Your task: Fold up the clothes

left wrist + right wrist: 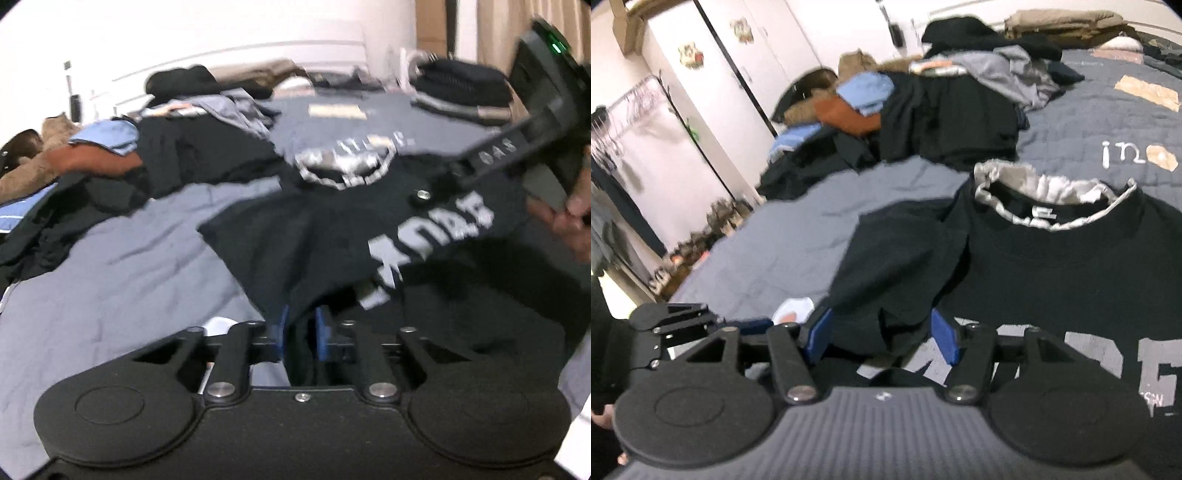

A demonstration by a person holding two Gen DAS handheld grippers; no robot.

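The black T-shirt (1071, 266) lies face up on the bed (798, 240), grey collar (1049, 206) toward the far side, its long axis running from the collar back toward the person; the printed lettering (436, 243) crosses the chest near the tools.

The left tool (300, 332) sits at the shirt's near left edge, blue pads drawn close with a fold of black cloth between them; from here it looks like a pinch on the sleeve side, though blur keeps me from swearing the pads press hard.

The right tool (882, 334) is spread wide, its pads either side of a bunched sleeve (897, 258) without squeezing it; the shirt body lies to its right and ahead.

So both tools crowd the same left side, the left one nearer the hem edge; I judge the coming fold carries that side across toward the middle of the shirt, at right angles to the long axis.

The unfolded heap of clothes (923, 110) is well apart, further up the bed.
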